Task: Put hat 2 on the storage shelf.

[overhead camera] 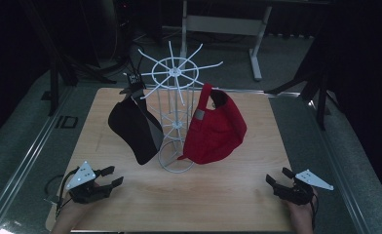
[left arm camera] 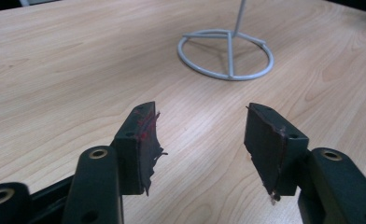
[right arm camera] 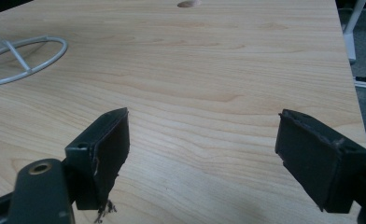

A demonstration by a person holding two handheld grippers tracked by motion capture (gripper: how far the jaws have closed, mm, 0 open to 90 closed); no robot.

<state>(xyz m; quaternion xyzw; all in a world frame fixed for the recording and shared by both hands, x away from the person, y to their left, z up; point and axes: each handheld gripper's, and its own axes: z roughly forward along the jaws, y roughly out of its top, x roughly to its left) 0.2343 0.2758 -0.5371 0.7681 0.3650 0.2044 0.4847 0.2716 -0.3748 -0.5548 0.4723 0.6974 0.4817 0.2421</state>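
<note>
2 caps hang on a wire rack, and 2 grippers wait near the front of the table.

The white wire rack (overhead camera: 175, 117) stands in the middle of the wooden table (overhead camera: 228, 190). A black cap (overhead camera: 133, 126) hangs on its left side and a red cap (overhead camera: 213, 129) on its right. The left gripper (overhead camera: 115, 176) sits low at the front left, jaws spread apart with nothing between them. The right gripper (overhead camera: 278, 176) sits at the front right, jaws wide apart and holding nothing too.
</note>
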